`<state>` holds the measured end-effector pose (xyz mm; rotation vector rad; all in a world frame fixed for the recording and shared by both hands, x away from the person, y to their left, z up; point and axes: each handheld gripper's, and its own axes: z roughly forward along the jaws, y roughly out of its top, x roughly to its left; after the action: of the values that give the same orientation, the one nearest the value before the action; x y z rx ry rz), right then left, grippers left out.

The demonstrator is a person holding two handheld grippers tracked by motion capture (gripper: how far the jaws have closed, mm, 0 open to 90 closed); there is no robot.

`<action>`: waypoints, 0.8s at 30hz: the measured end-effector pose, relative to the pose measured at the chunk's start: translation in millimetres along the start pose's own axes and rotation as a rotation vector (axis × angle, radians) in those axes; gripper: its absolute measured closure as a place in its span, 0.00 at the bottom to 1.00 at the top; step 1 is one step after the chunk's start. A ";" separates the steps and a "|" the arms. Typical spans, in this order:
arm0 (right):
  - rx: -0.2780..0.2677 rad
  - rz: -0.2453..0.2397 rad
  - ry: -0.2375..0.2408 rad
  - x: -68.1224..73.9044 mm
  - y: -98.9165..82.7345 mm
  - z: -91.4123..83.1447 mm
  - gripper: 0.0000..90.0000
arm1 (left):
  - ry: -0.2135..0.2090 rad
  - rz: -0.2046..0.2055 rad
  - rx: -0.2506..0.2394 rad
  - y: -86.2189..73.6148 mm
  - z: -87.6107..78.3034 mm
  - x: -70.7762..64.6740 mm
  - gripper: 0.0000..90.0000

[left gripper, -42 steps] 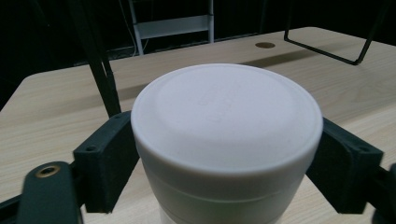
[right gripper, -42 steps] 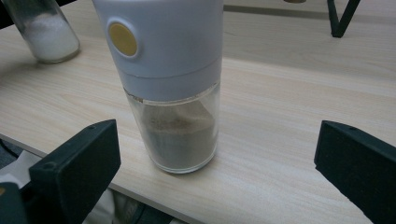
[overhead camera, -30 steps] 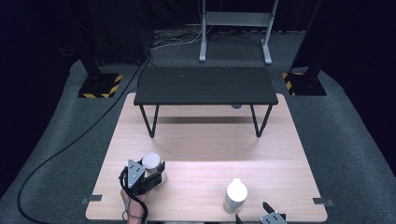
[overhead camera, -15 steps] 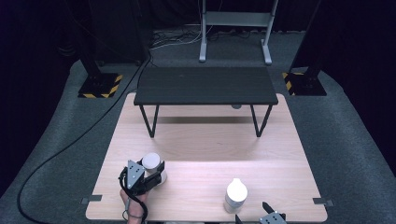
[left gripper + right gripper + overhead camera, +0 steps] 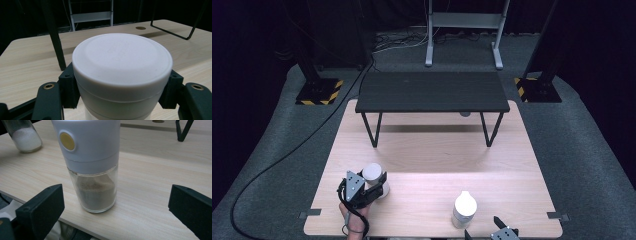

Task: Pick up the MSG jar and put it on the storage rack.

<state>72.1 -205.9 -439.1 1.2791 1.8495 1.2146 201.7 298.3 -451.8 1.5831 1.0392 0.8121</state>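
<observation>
My left gripper [image 5: 371,186] clamps the white-capped jar [image 5: 122,75] near the table's [image 5: 427,165] front-left corner, while my right gripper [image 5: 117,212] stands open before the pepper grinder [image 5: 93,162].

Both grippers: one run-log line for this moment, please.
left gripper: shut on white-lidded jar | right gripper: open, facing brown-spice grinder | wooden table

Table [image 5: 427,165]: pale wood grain, matt
Cap [image 5: 122,58]: smooth white plastic, matt
Grinder [image 5: 93,162]: grey plastic top, clear glossy body
</observation>
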 end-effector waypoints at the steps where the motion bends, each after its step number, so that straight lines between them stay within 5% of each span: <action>1: 0.000 -0.001 -0.002 0.3 0.0 0.1 0.00 | -0.001 0.002 0.000 1.2 -0.4 0.3 0.38; 24: 0.000 -0.002 0.005 -0.7 -0.2 0.3 0.00 | -0.036 0.047 -0.001 28.3 8.4 1.3 0.38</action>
<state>72.5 -206.5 -439.5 1.2758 1.8537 1.2175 216.0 293.6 -426.3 1.6207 0.9785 0.8130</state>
